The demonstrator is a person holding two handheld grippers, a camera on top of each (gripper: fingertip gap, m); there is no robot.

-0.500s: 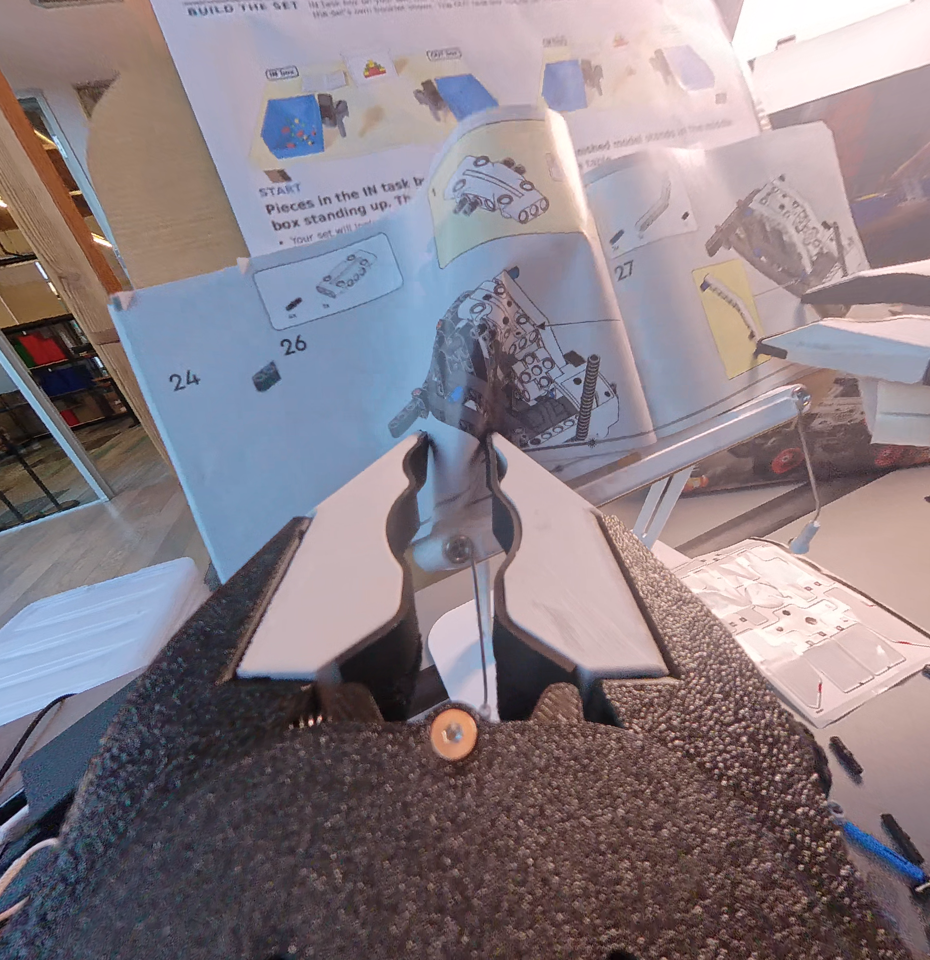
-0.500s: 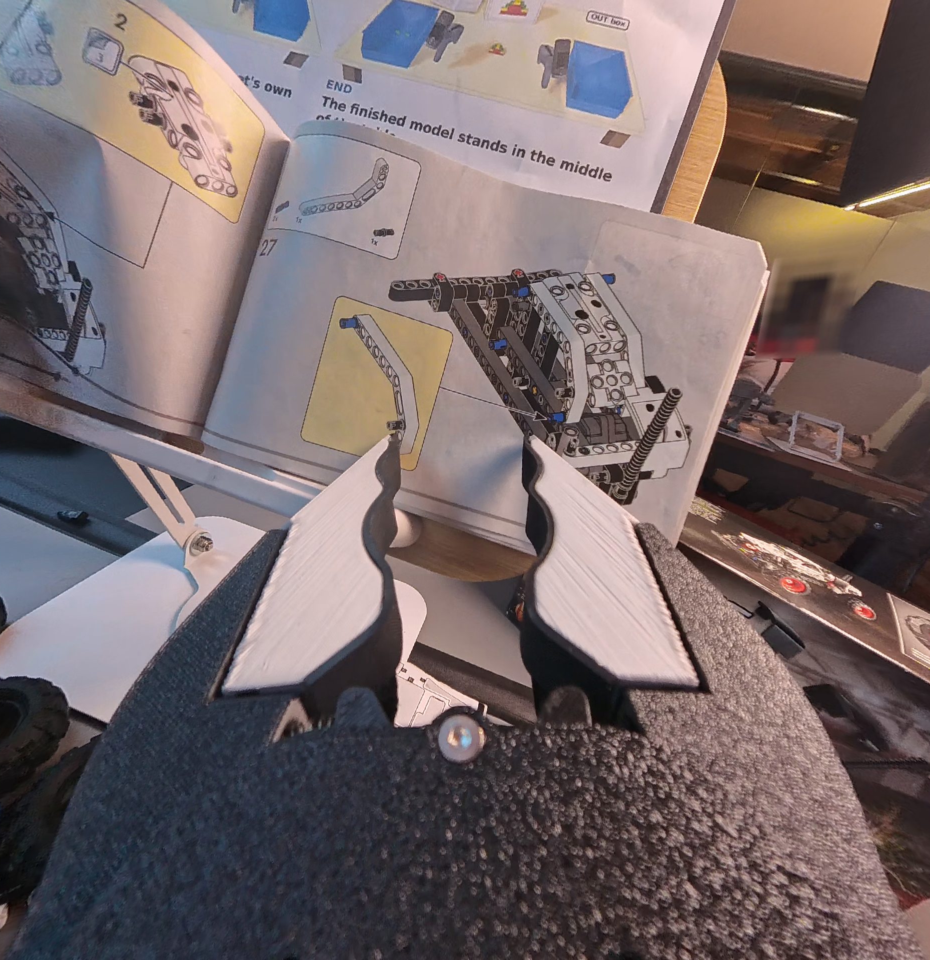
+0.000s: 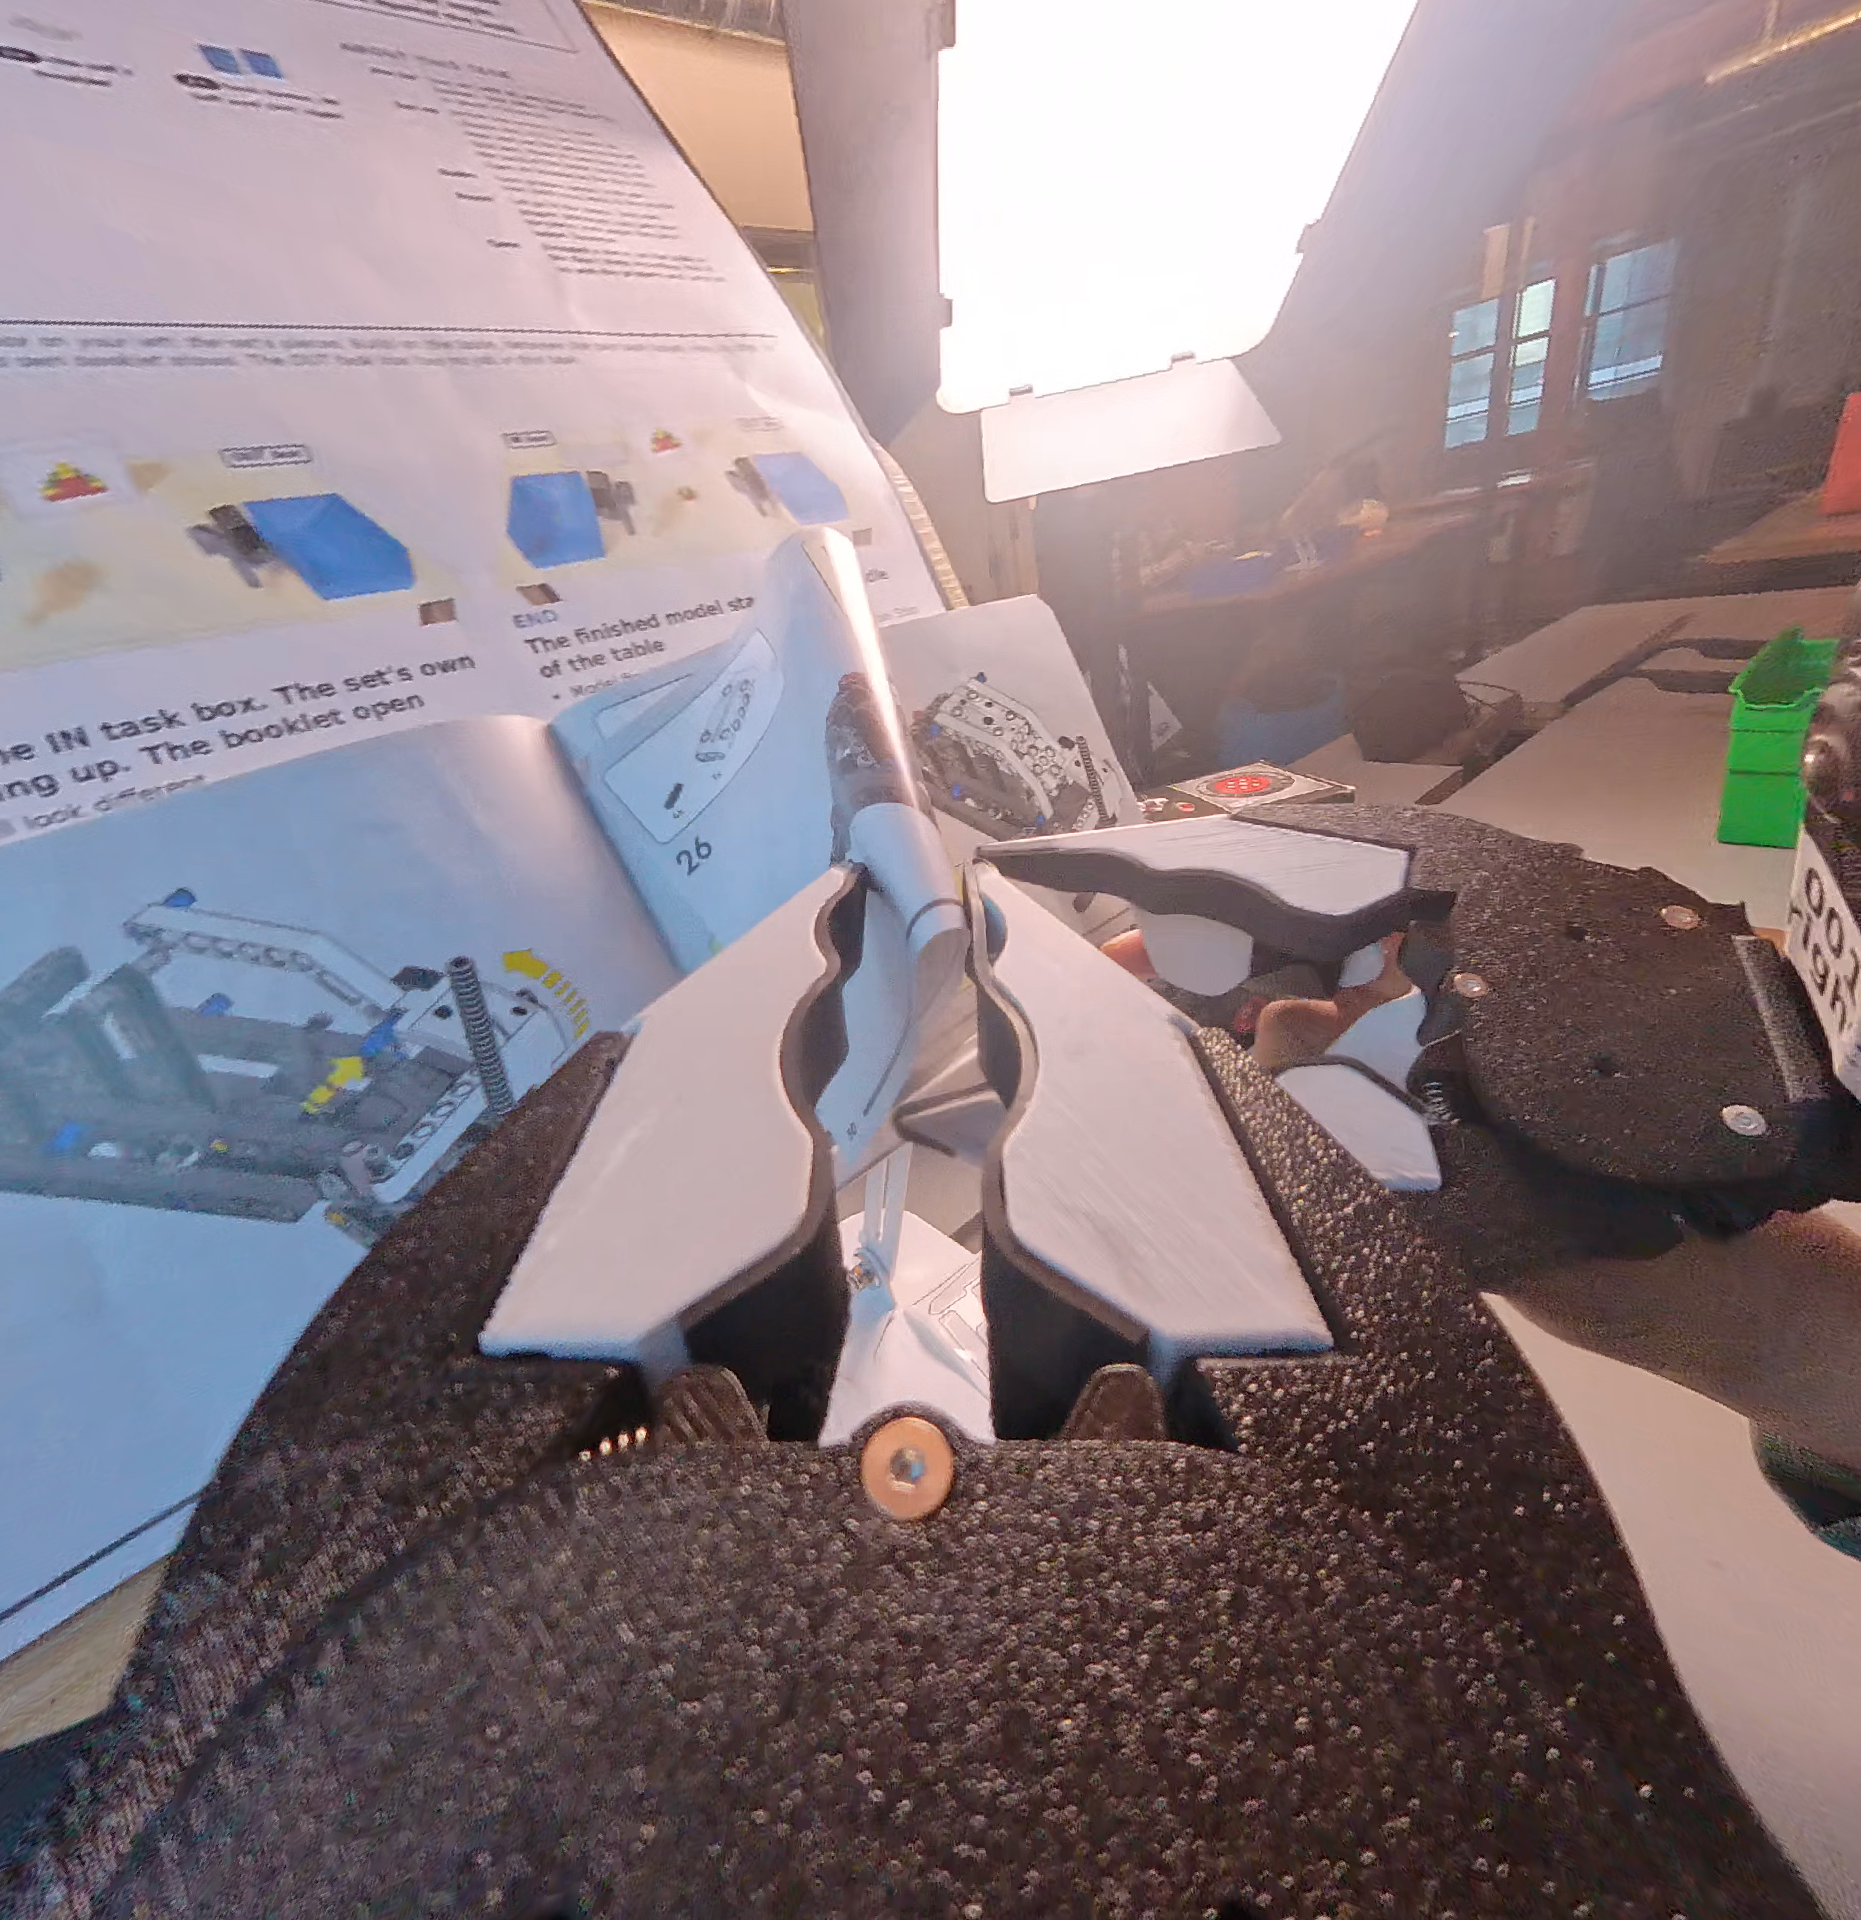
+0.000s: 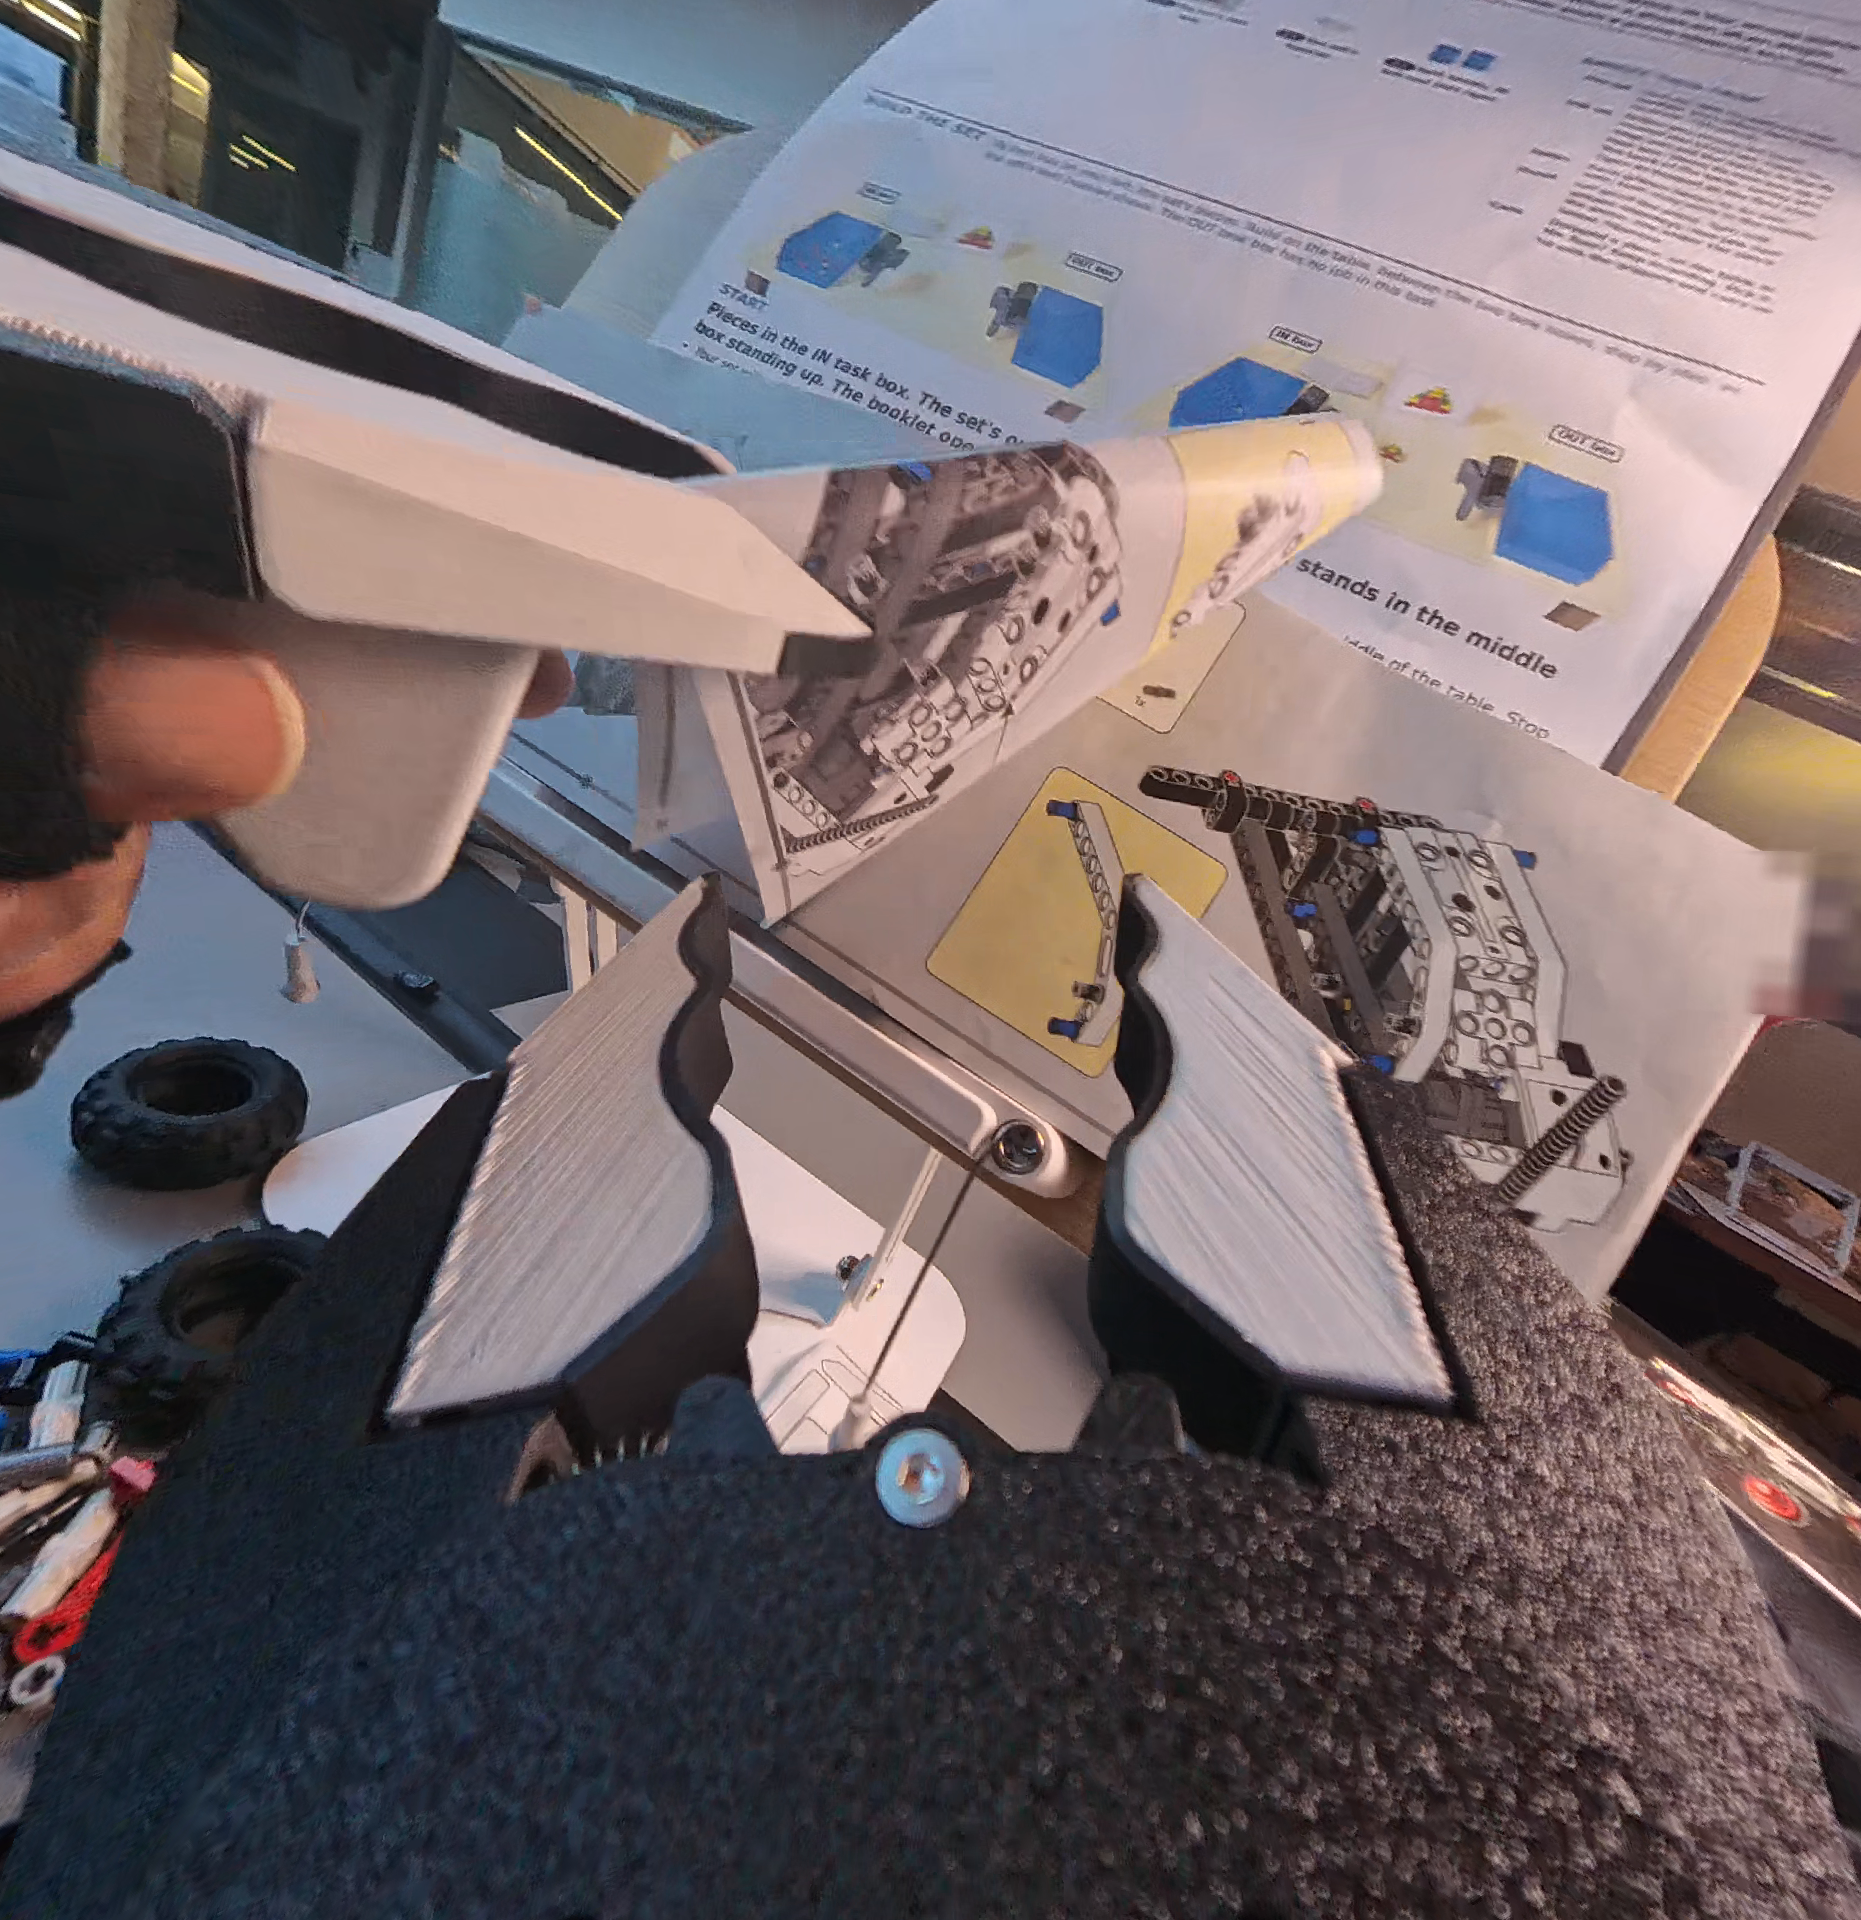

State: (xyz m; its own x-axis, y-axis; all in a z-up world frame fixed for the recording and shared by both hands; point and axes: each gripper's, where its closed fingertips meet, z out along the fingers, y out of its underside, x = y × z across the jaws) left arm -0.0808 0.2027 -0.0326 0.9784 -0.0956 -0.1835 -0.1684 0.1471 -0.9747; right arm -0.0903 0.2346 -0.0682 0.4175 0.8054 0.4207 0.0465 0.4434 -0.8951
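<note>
clearly a page lifted mid-turn, pinched by the left gripper (image 3: 910, 894).
its fingers are clamped on the lower corner of a page (image 4: 967, 623) of the instruction booklet (image 4: 1425, 935), which stands open on a white stand (image 4: 864, 1049). the right gripper (image 4: 915, 914) hovers near, fingers apart and empty. the paper looks thin, floppy and easy to tear; best held at the edge, lightly.
</note>
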